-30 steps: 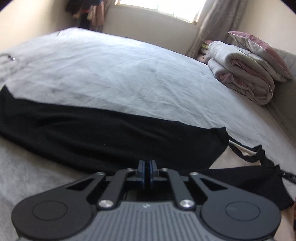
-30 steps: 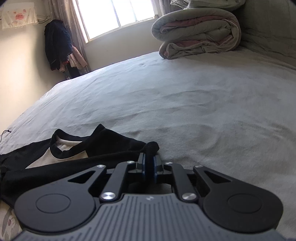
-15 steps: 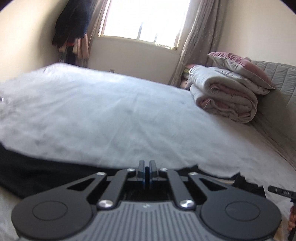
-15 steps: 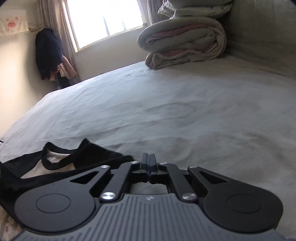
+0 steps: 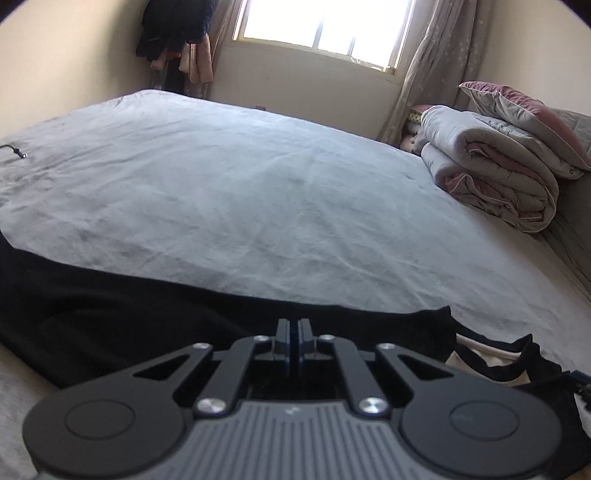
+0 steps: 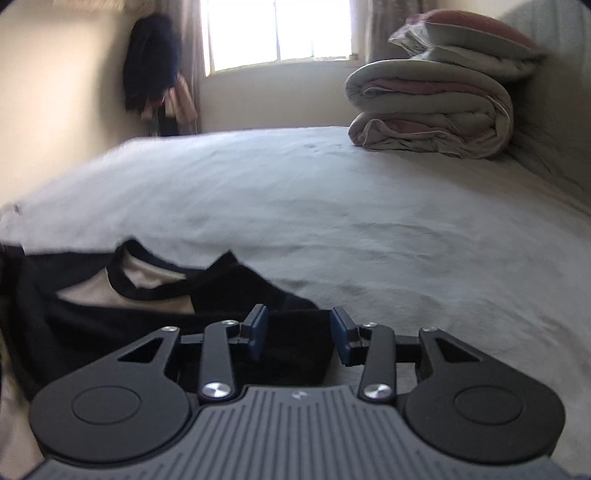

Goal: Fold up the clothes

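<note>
bed (image 5: pixel 295 206) serves as the folding surface, quilt (image 6: pixel 436 107) stacked clear at the far side. black shirt (image 5: pixel 155 325) lies flat along the near edge. left gripper (image 5: pixel 294 341) closed, seemingly pinching its hem; right gripper (image 6: pixel 299 332) opening, fabric loose between the pads.

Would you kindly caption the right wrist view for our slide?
Right tongs opening over a black garment on the grey bed, its fabric between the pads.

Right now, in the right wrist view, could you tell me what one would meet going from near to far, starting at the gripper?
right gripper, jaws opening around black cloth → black garment → grey bed sheet → folded quilt → window
</note>
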`<state>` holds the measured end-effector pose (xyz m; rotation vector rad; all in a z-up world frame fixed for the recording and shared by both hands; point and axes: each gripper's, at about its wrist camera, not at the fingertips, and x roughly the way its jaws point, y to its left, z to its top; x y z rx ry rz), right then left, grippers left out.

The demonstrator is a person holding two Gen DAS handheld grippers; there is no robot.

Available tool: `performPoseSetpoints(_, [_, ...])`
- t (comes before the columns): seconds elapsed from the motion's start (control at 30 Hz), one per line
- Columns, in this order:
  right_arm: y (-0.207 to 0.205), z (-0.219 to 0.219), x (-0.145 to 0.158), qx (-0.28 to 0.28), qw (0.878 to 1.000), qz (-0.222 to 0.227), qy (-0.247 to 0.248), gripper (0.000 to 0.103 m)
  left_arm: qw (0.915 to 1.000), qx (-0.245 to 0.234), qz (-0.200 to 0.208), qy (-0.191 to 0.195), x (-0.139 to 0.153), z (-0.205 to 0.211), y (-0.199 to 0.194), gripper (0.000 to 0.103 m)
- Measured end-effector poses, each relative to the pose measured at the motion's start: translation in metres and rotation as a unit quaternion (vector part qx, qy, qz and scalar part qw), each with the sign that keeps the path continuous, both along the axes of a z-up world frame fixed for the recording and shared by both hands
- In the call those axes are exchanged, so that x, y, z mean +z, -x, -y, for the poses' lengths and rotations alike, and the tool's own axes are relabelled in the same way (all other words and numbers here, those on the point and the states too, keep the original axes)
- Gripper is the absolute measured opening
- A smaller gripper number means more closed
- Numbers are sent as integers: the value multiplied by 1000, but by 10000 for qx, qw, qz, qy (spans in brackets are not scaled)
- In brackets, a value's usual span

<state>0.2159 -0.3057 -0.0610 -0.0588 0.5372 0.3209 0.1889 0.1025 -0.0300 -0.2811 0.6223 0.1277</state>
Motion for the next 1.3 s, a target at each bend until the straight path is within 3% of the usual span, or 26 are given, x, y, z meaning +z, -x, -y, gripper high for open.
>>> performPoseSetpoints(0.03, [-1, -4, -3, 19, 9999, -22, 127, 24, 10000, 2, -20, 32, -2, -2, 0, 4])
performPoseSetpoints(0.07, [-2, -6, -5, 51, 9997, -41, 217, 7, 10000, 5, -36, 62, -3, -4, 1, 4])
performPoseSetpoints(0.17, [1, -7, -2, 11, 9994, 72, 341, 5, 9999, 35, -27, 133, -4, -8, 2, 4])
performPoseSetpoints(0.43, [9, 14, 16, -408, 9985, 358, 22, 4, 9961, -200, 521, 684, 5, -19, 7, 4])
performPoseSetpoints(0.57, [-1, 19, 6, -578, 9982, 131, -44, 4, 9972, -178, 515, 516, -7, -11, -3, 5])
performPoseSetpoints(0.67, [-7, 13, -4, -543, 9984, -84, 129, 6, 9992, -74, 94, 383, -21, -9, -14, 10])
performPoseSetpoints(0.77, [-5, 16, 3, -528, 9986, -65, 5, 21, 9991, -74, -188, 377, -23, -10, -17, 35])
performPoseSetpoints(0.8, [-4, 19, 5, -559, 9984, -44, -87, 31, 9990, -103, -221, 376, -22, -10, -17, 37])
performPoseSetpoints(0.87, [-1, 25, 8, -586, 9980, -10, -246, 39, 9988, -159, -290, 370, -21, -9, -17, 37])
performPoseSetpoints(1.0, [3, 25, 12, -489, 9981, -24, -377, 40, 9987, -182, -398, 251, -22, -6, -15, 37])
performPoseSetpoints(1.13, [10, 17, 22, -68, 9990, -26, -441, 40, 9995, -239, -58, 217, -10, -7, -6, 36])
performPoseSetpoints(1.3, [13, 15, 20, 729, 9954, -356, -506, 40, 9952, -773, 406, 437, -5, -7, 1, 27])
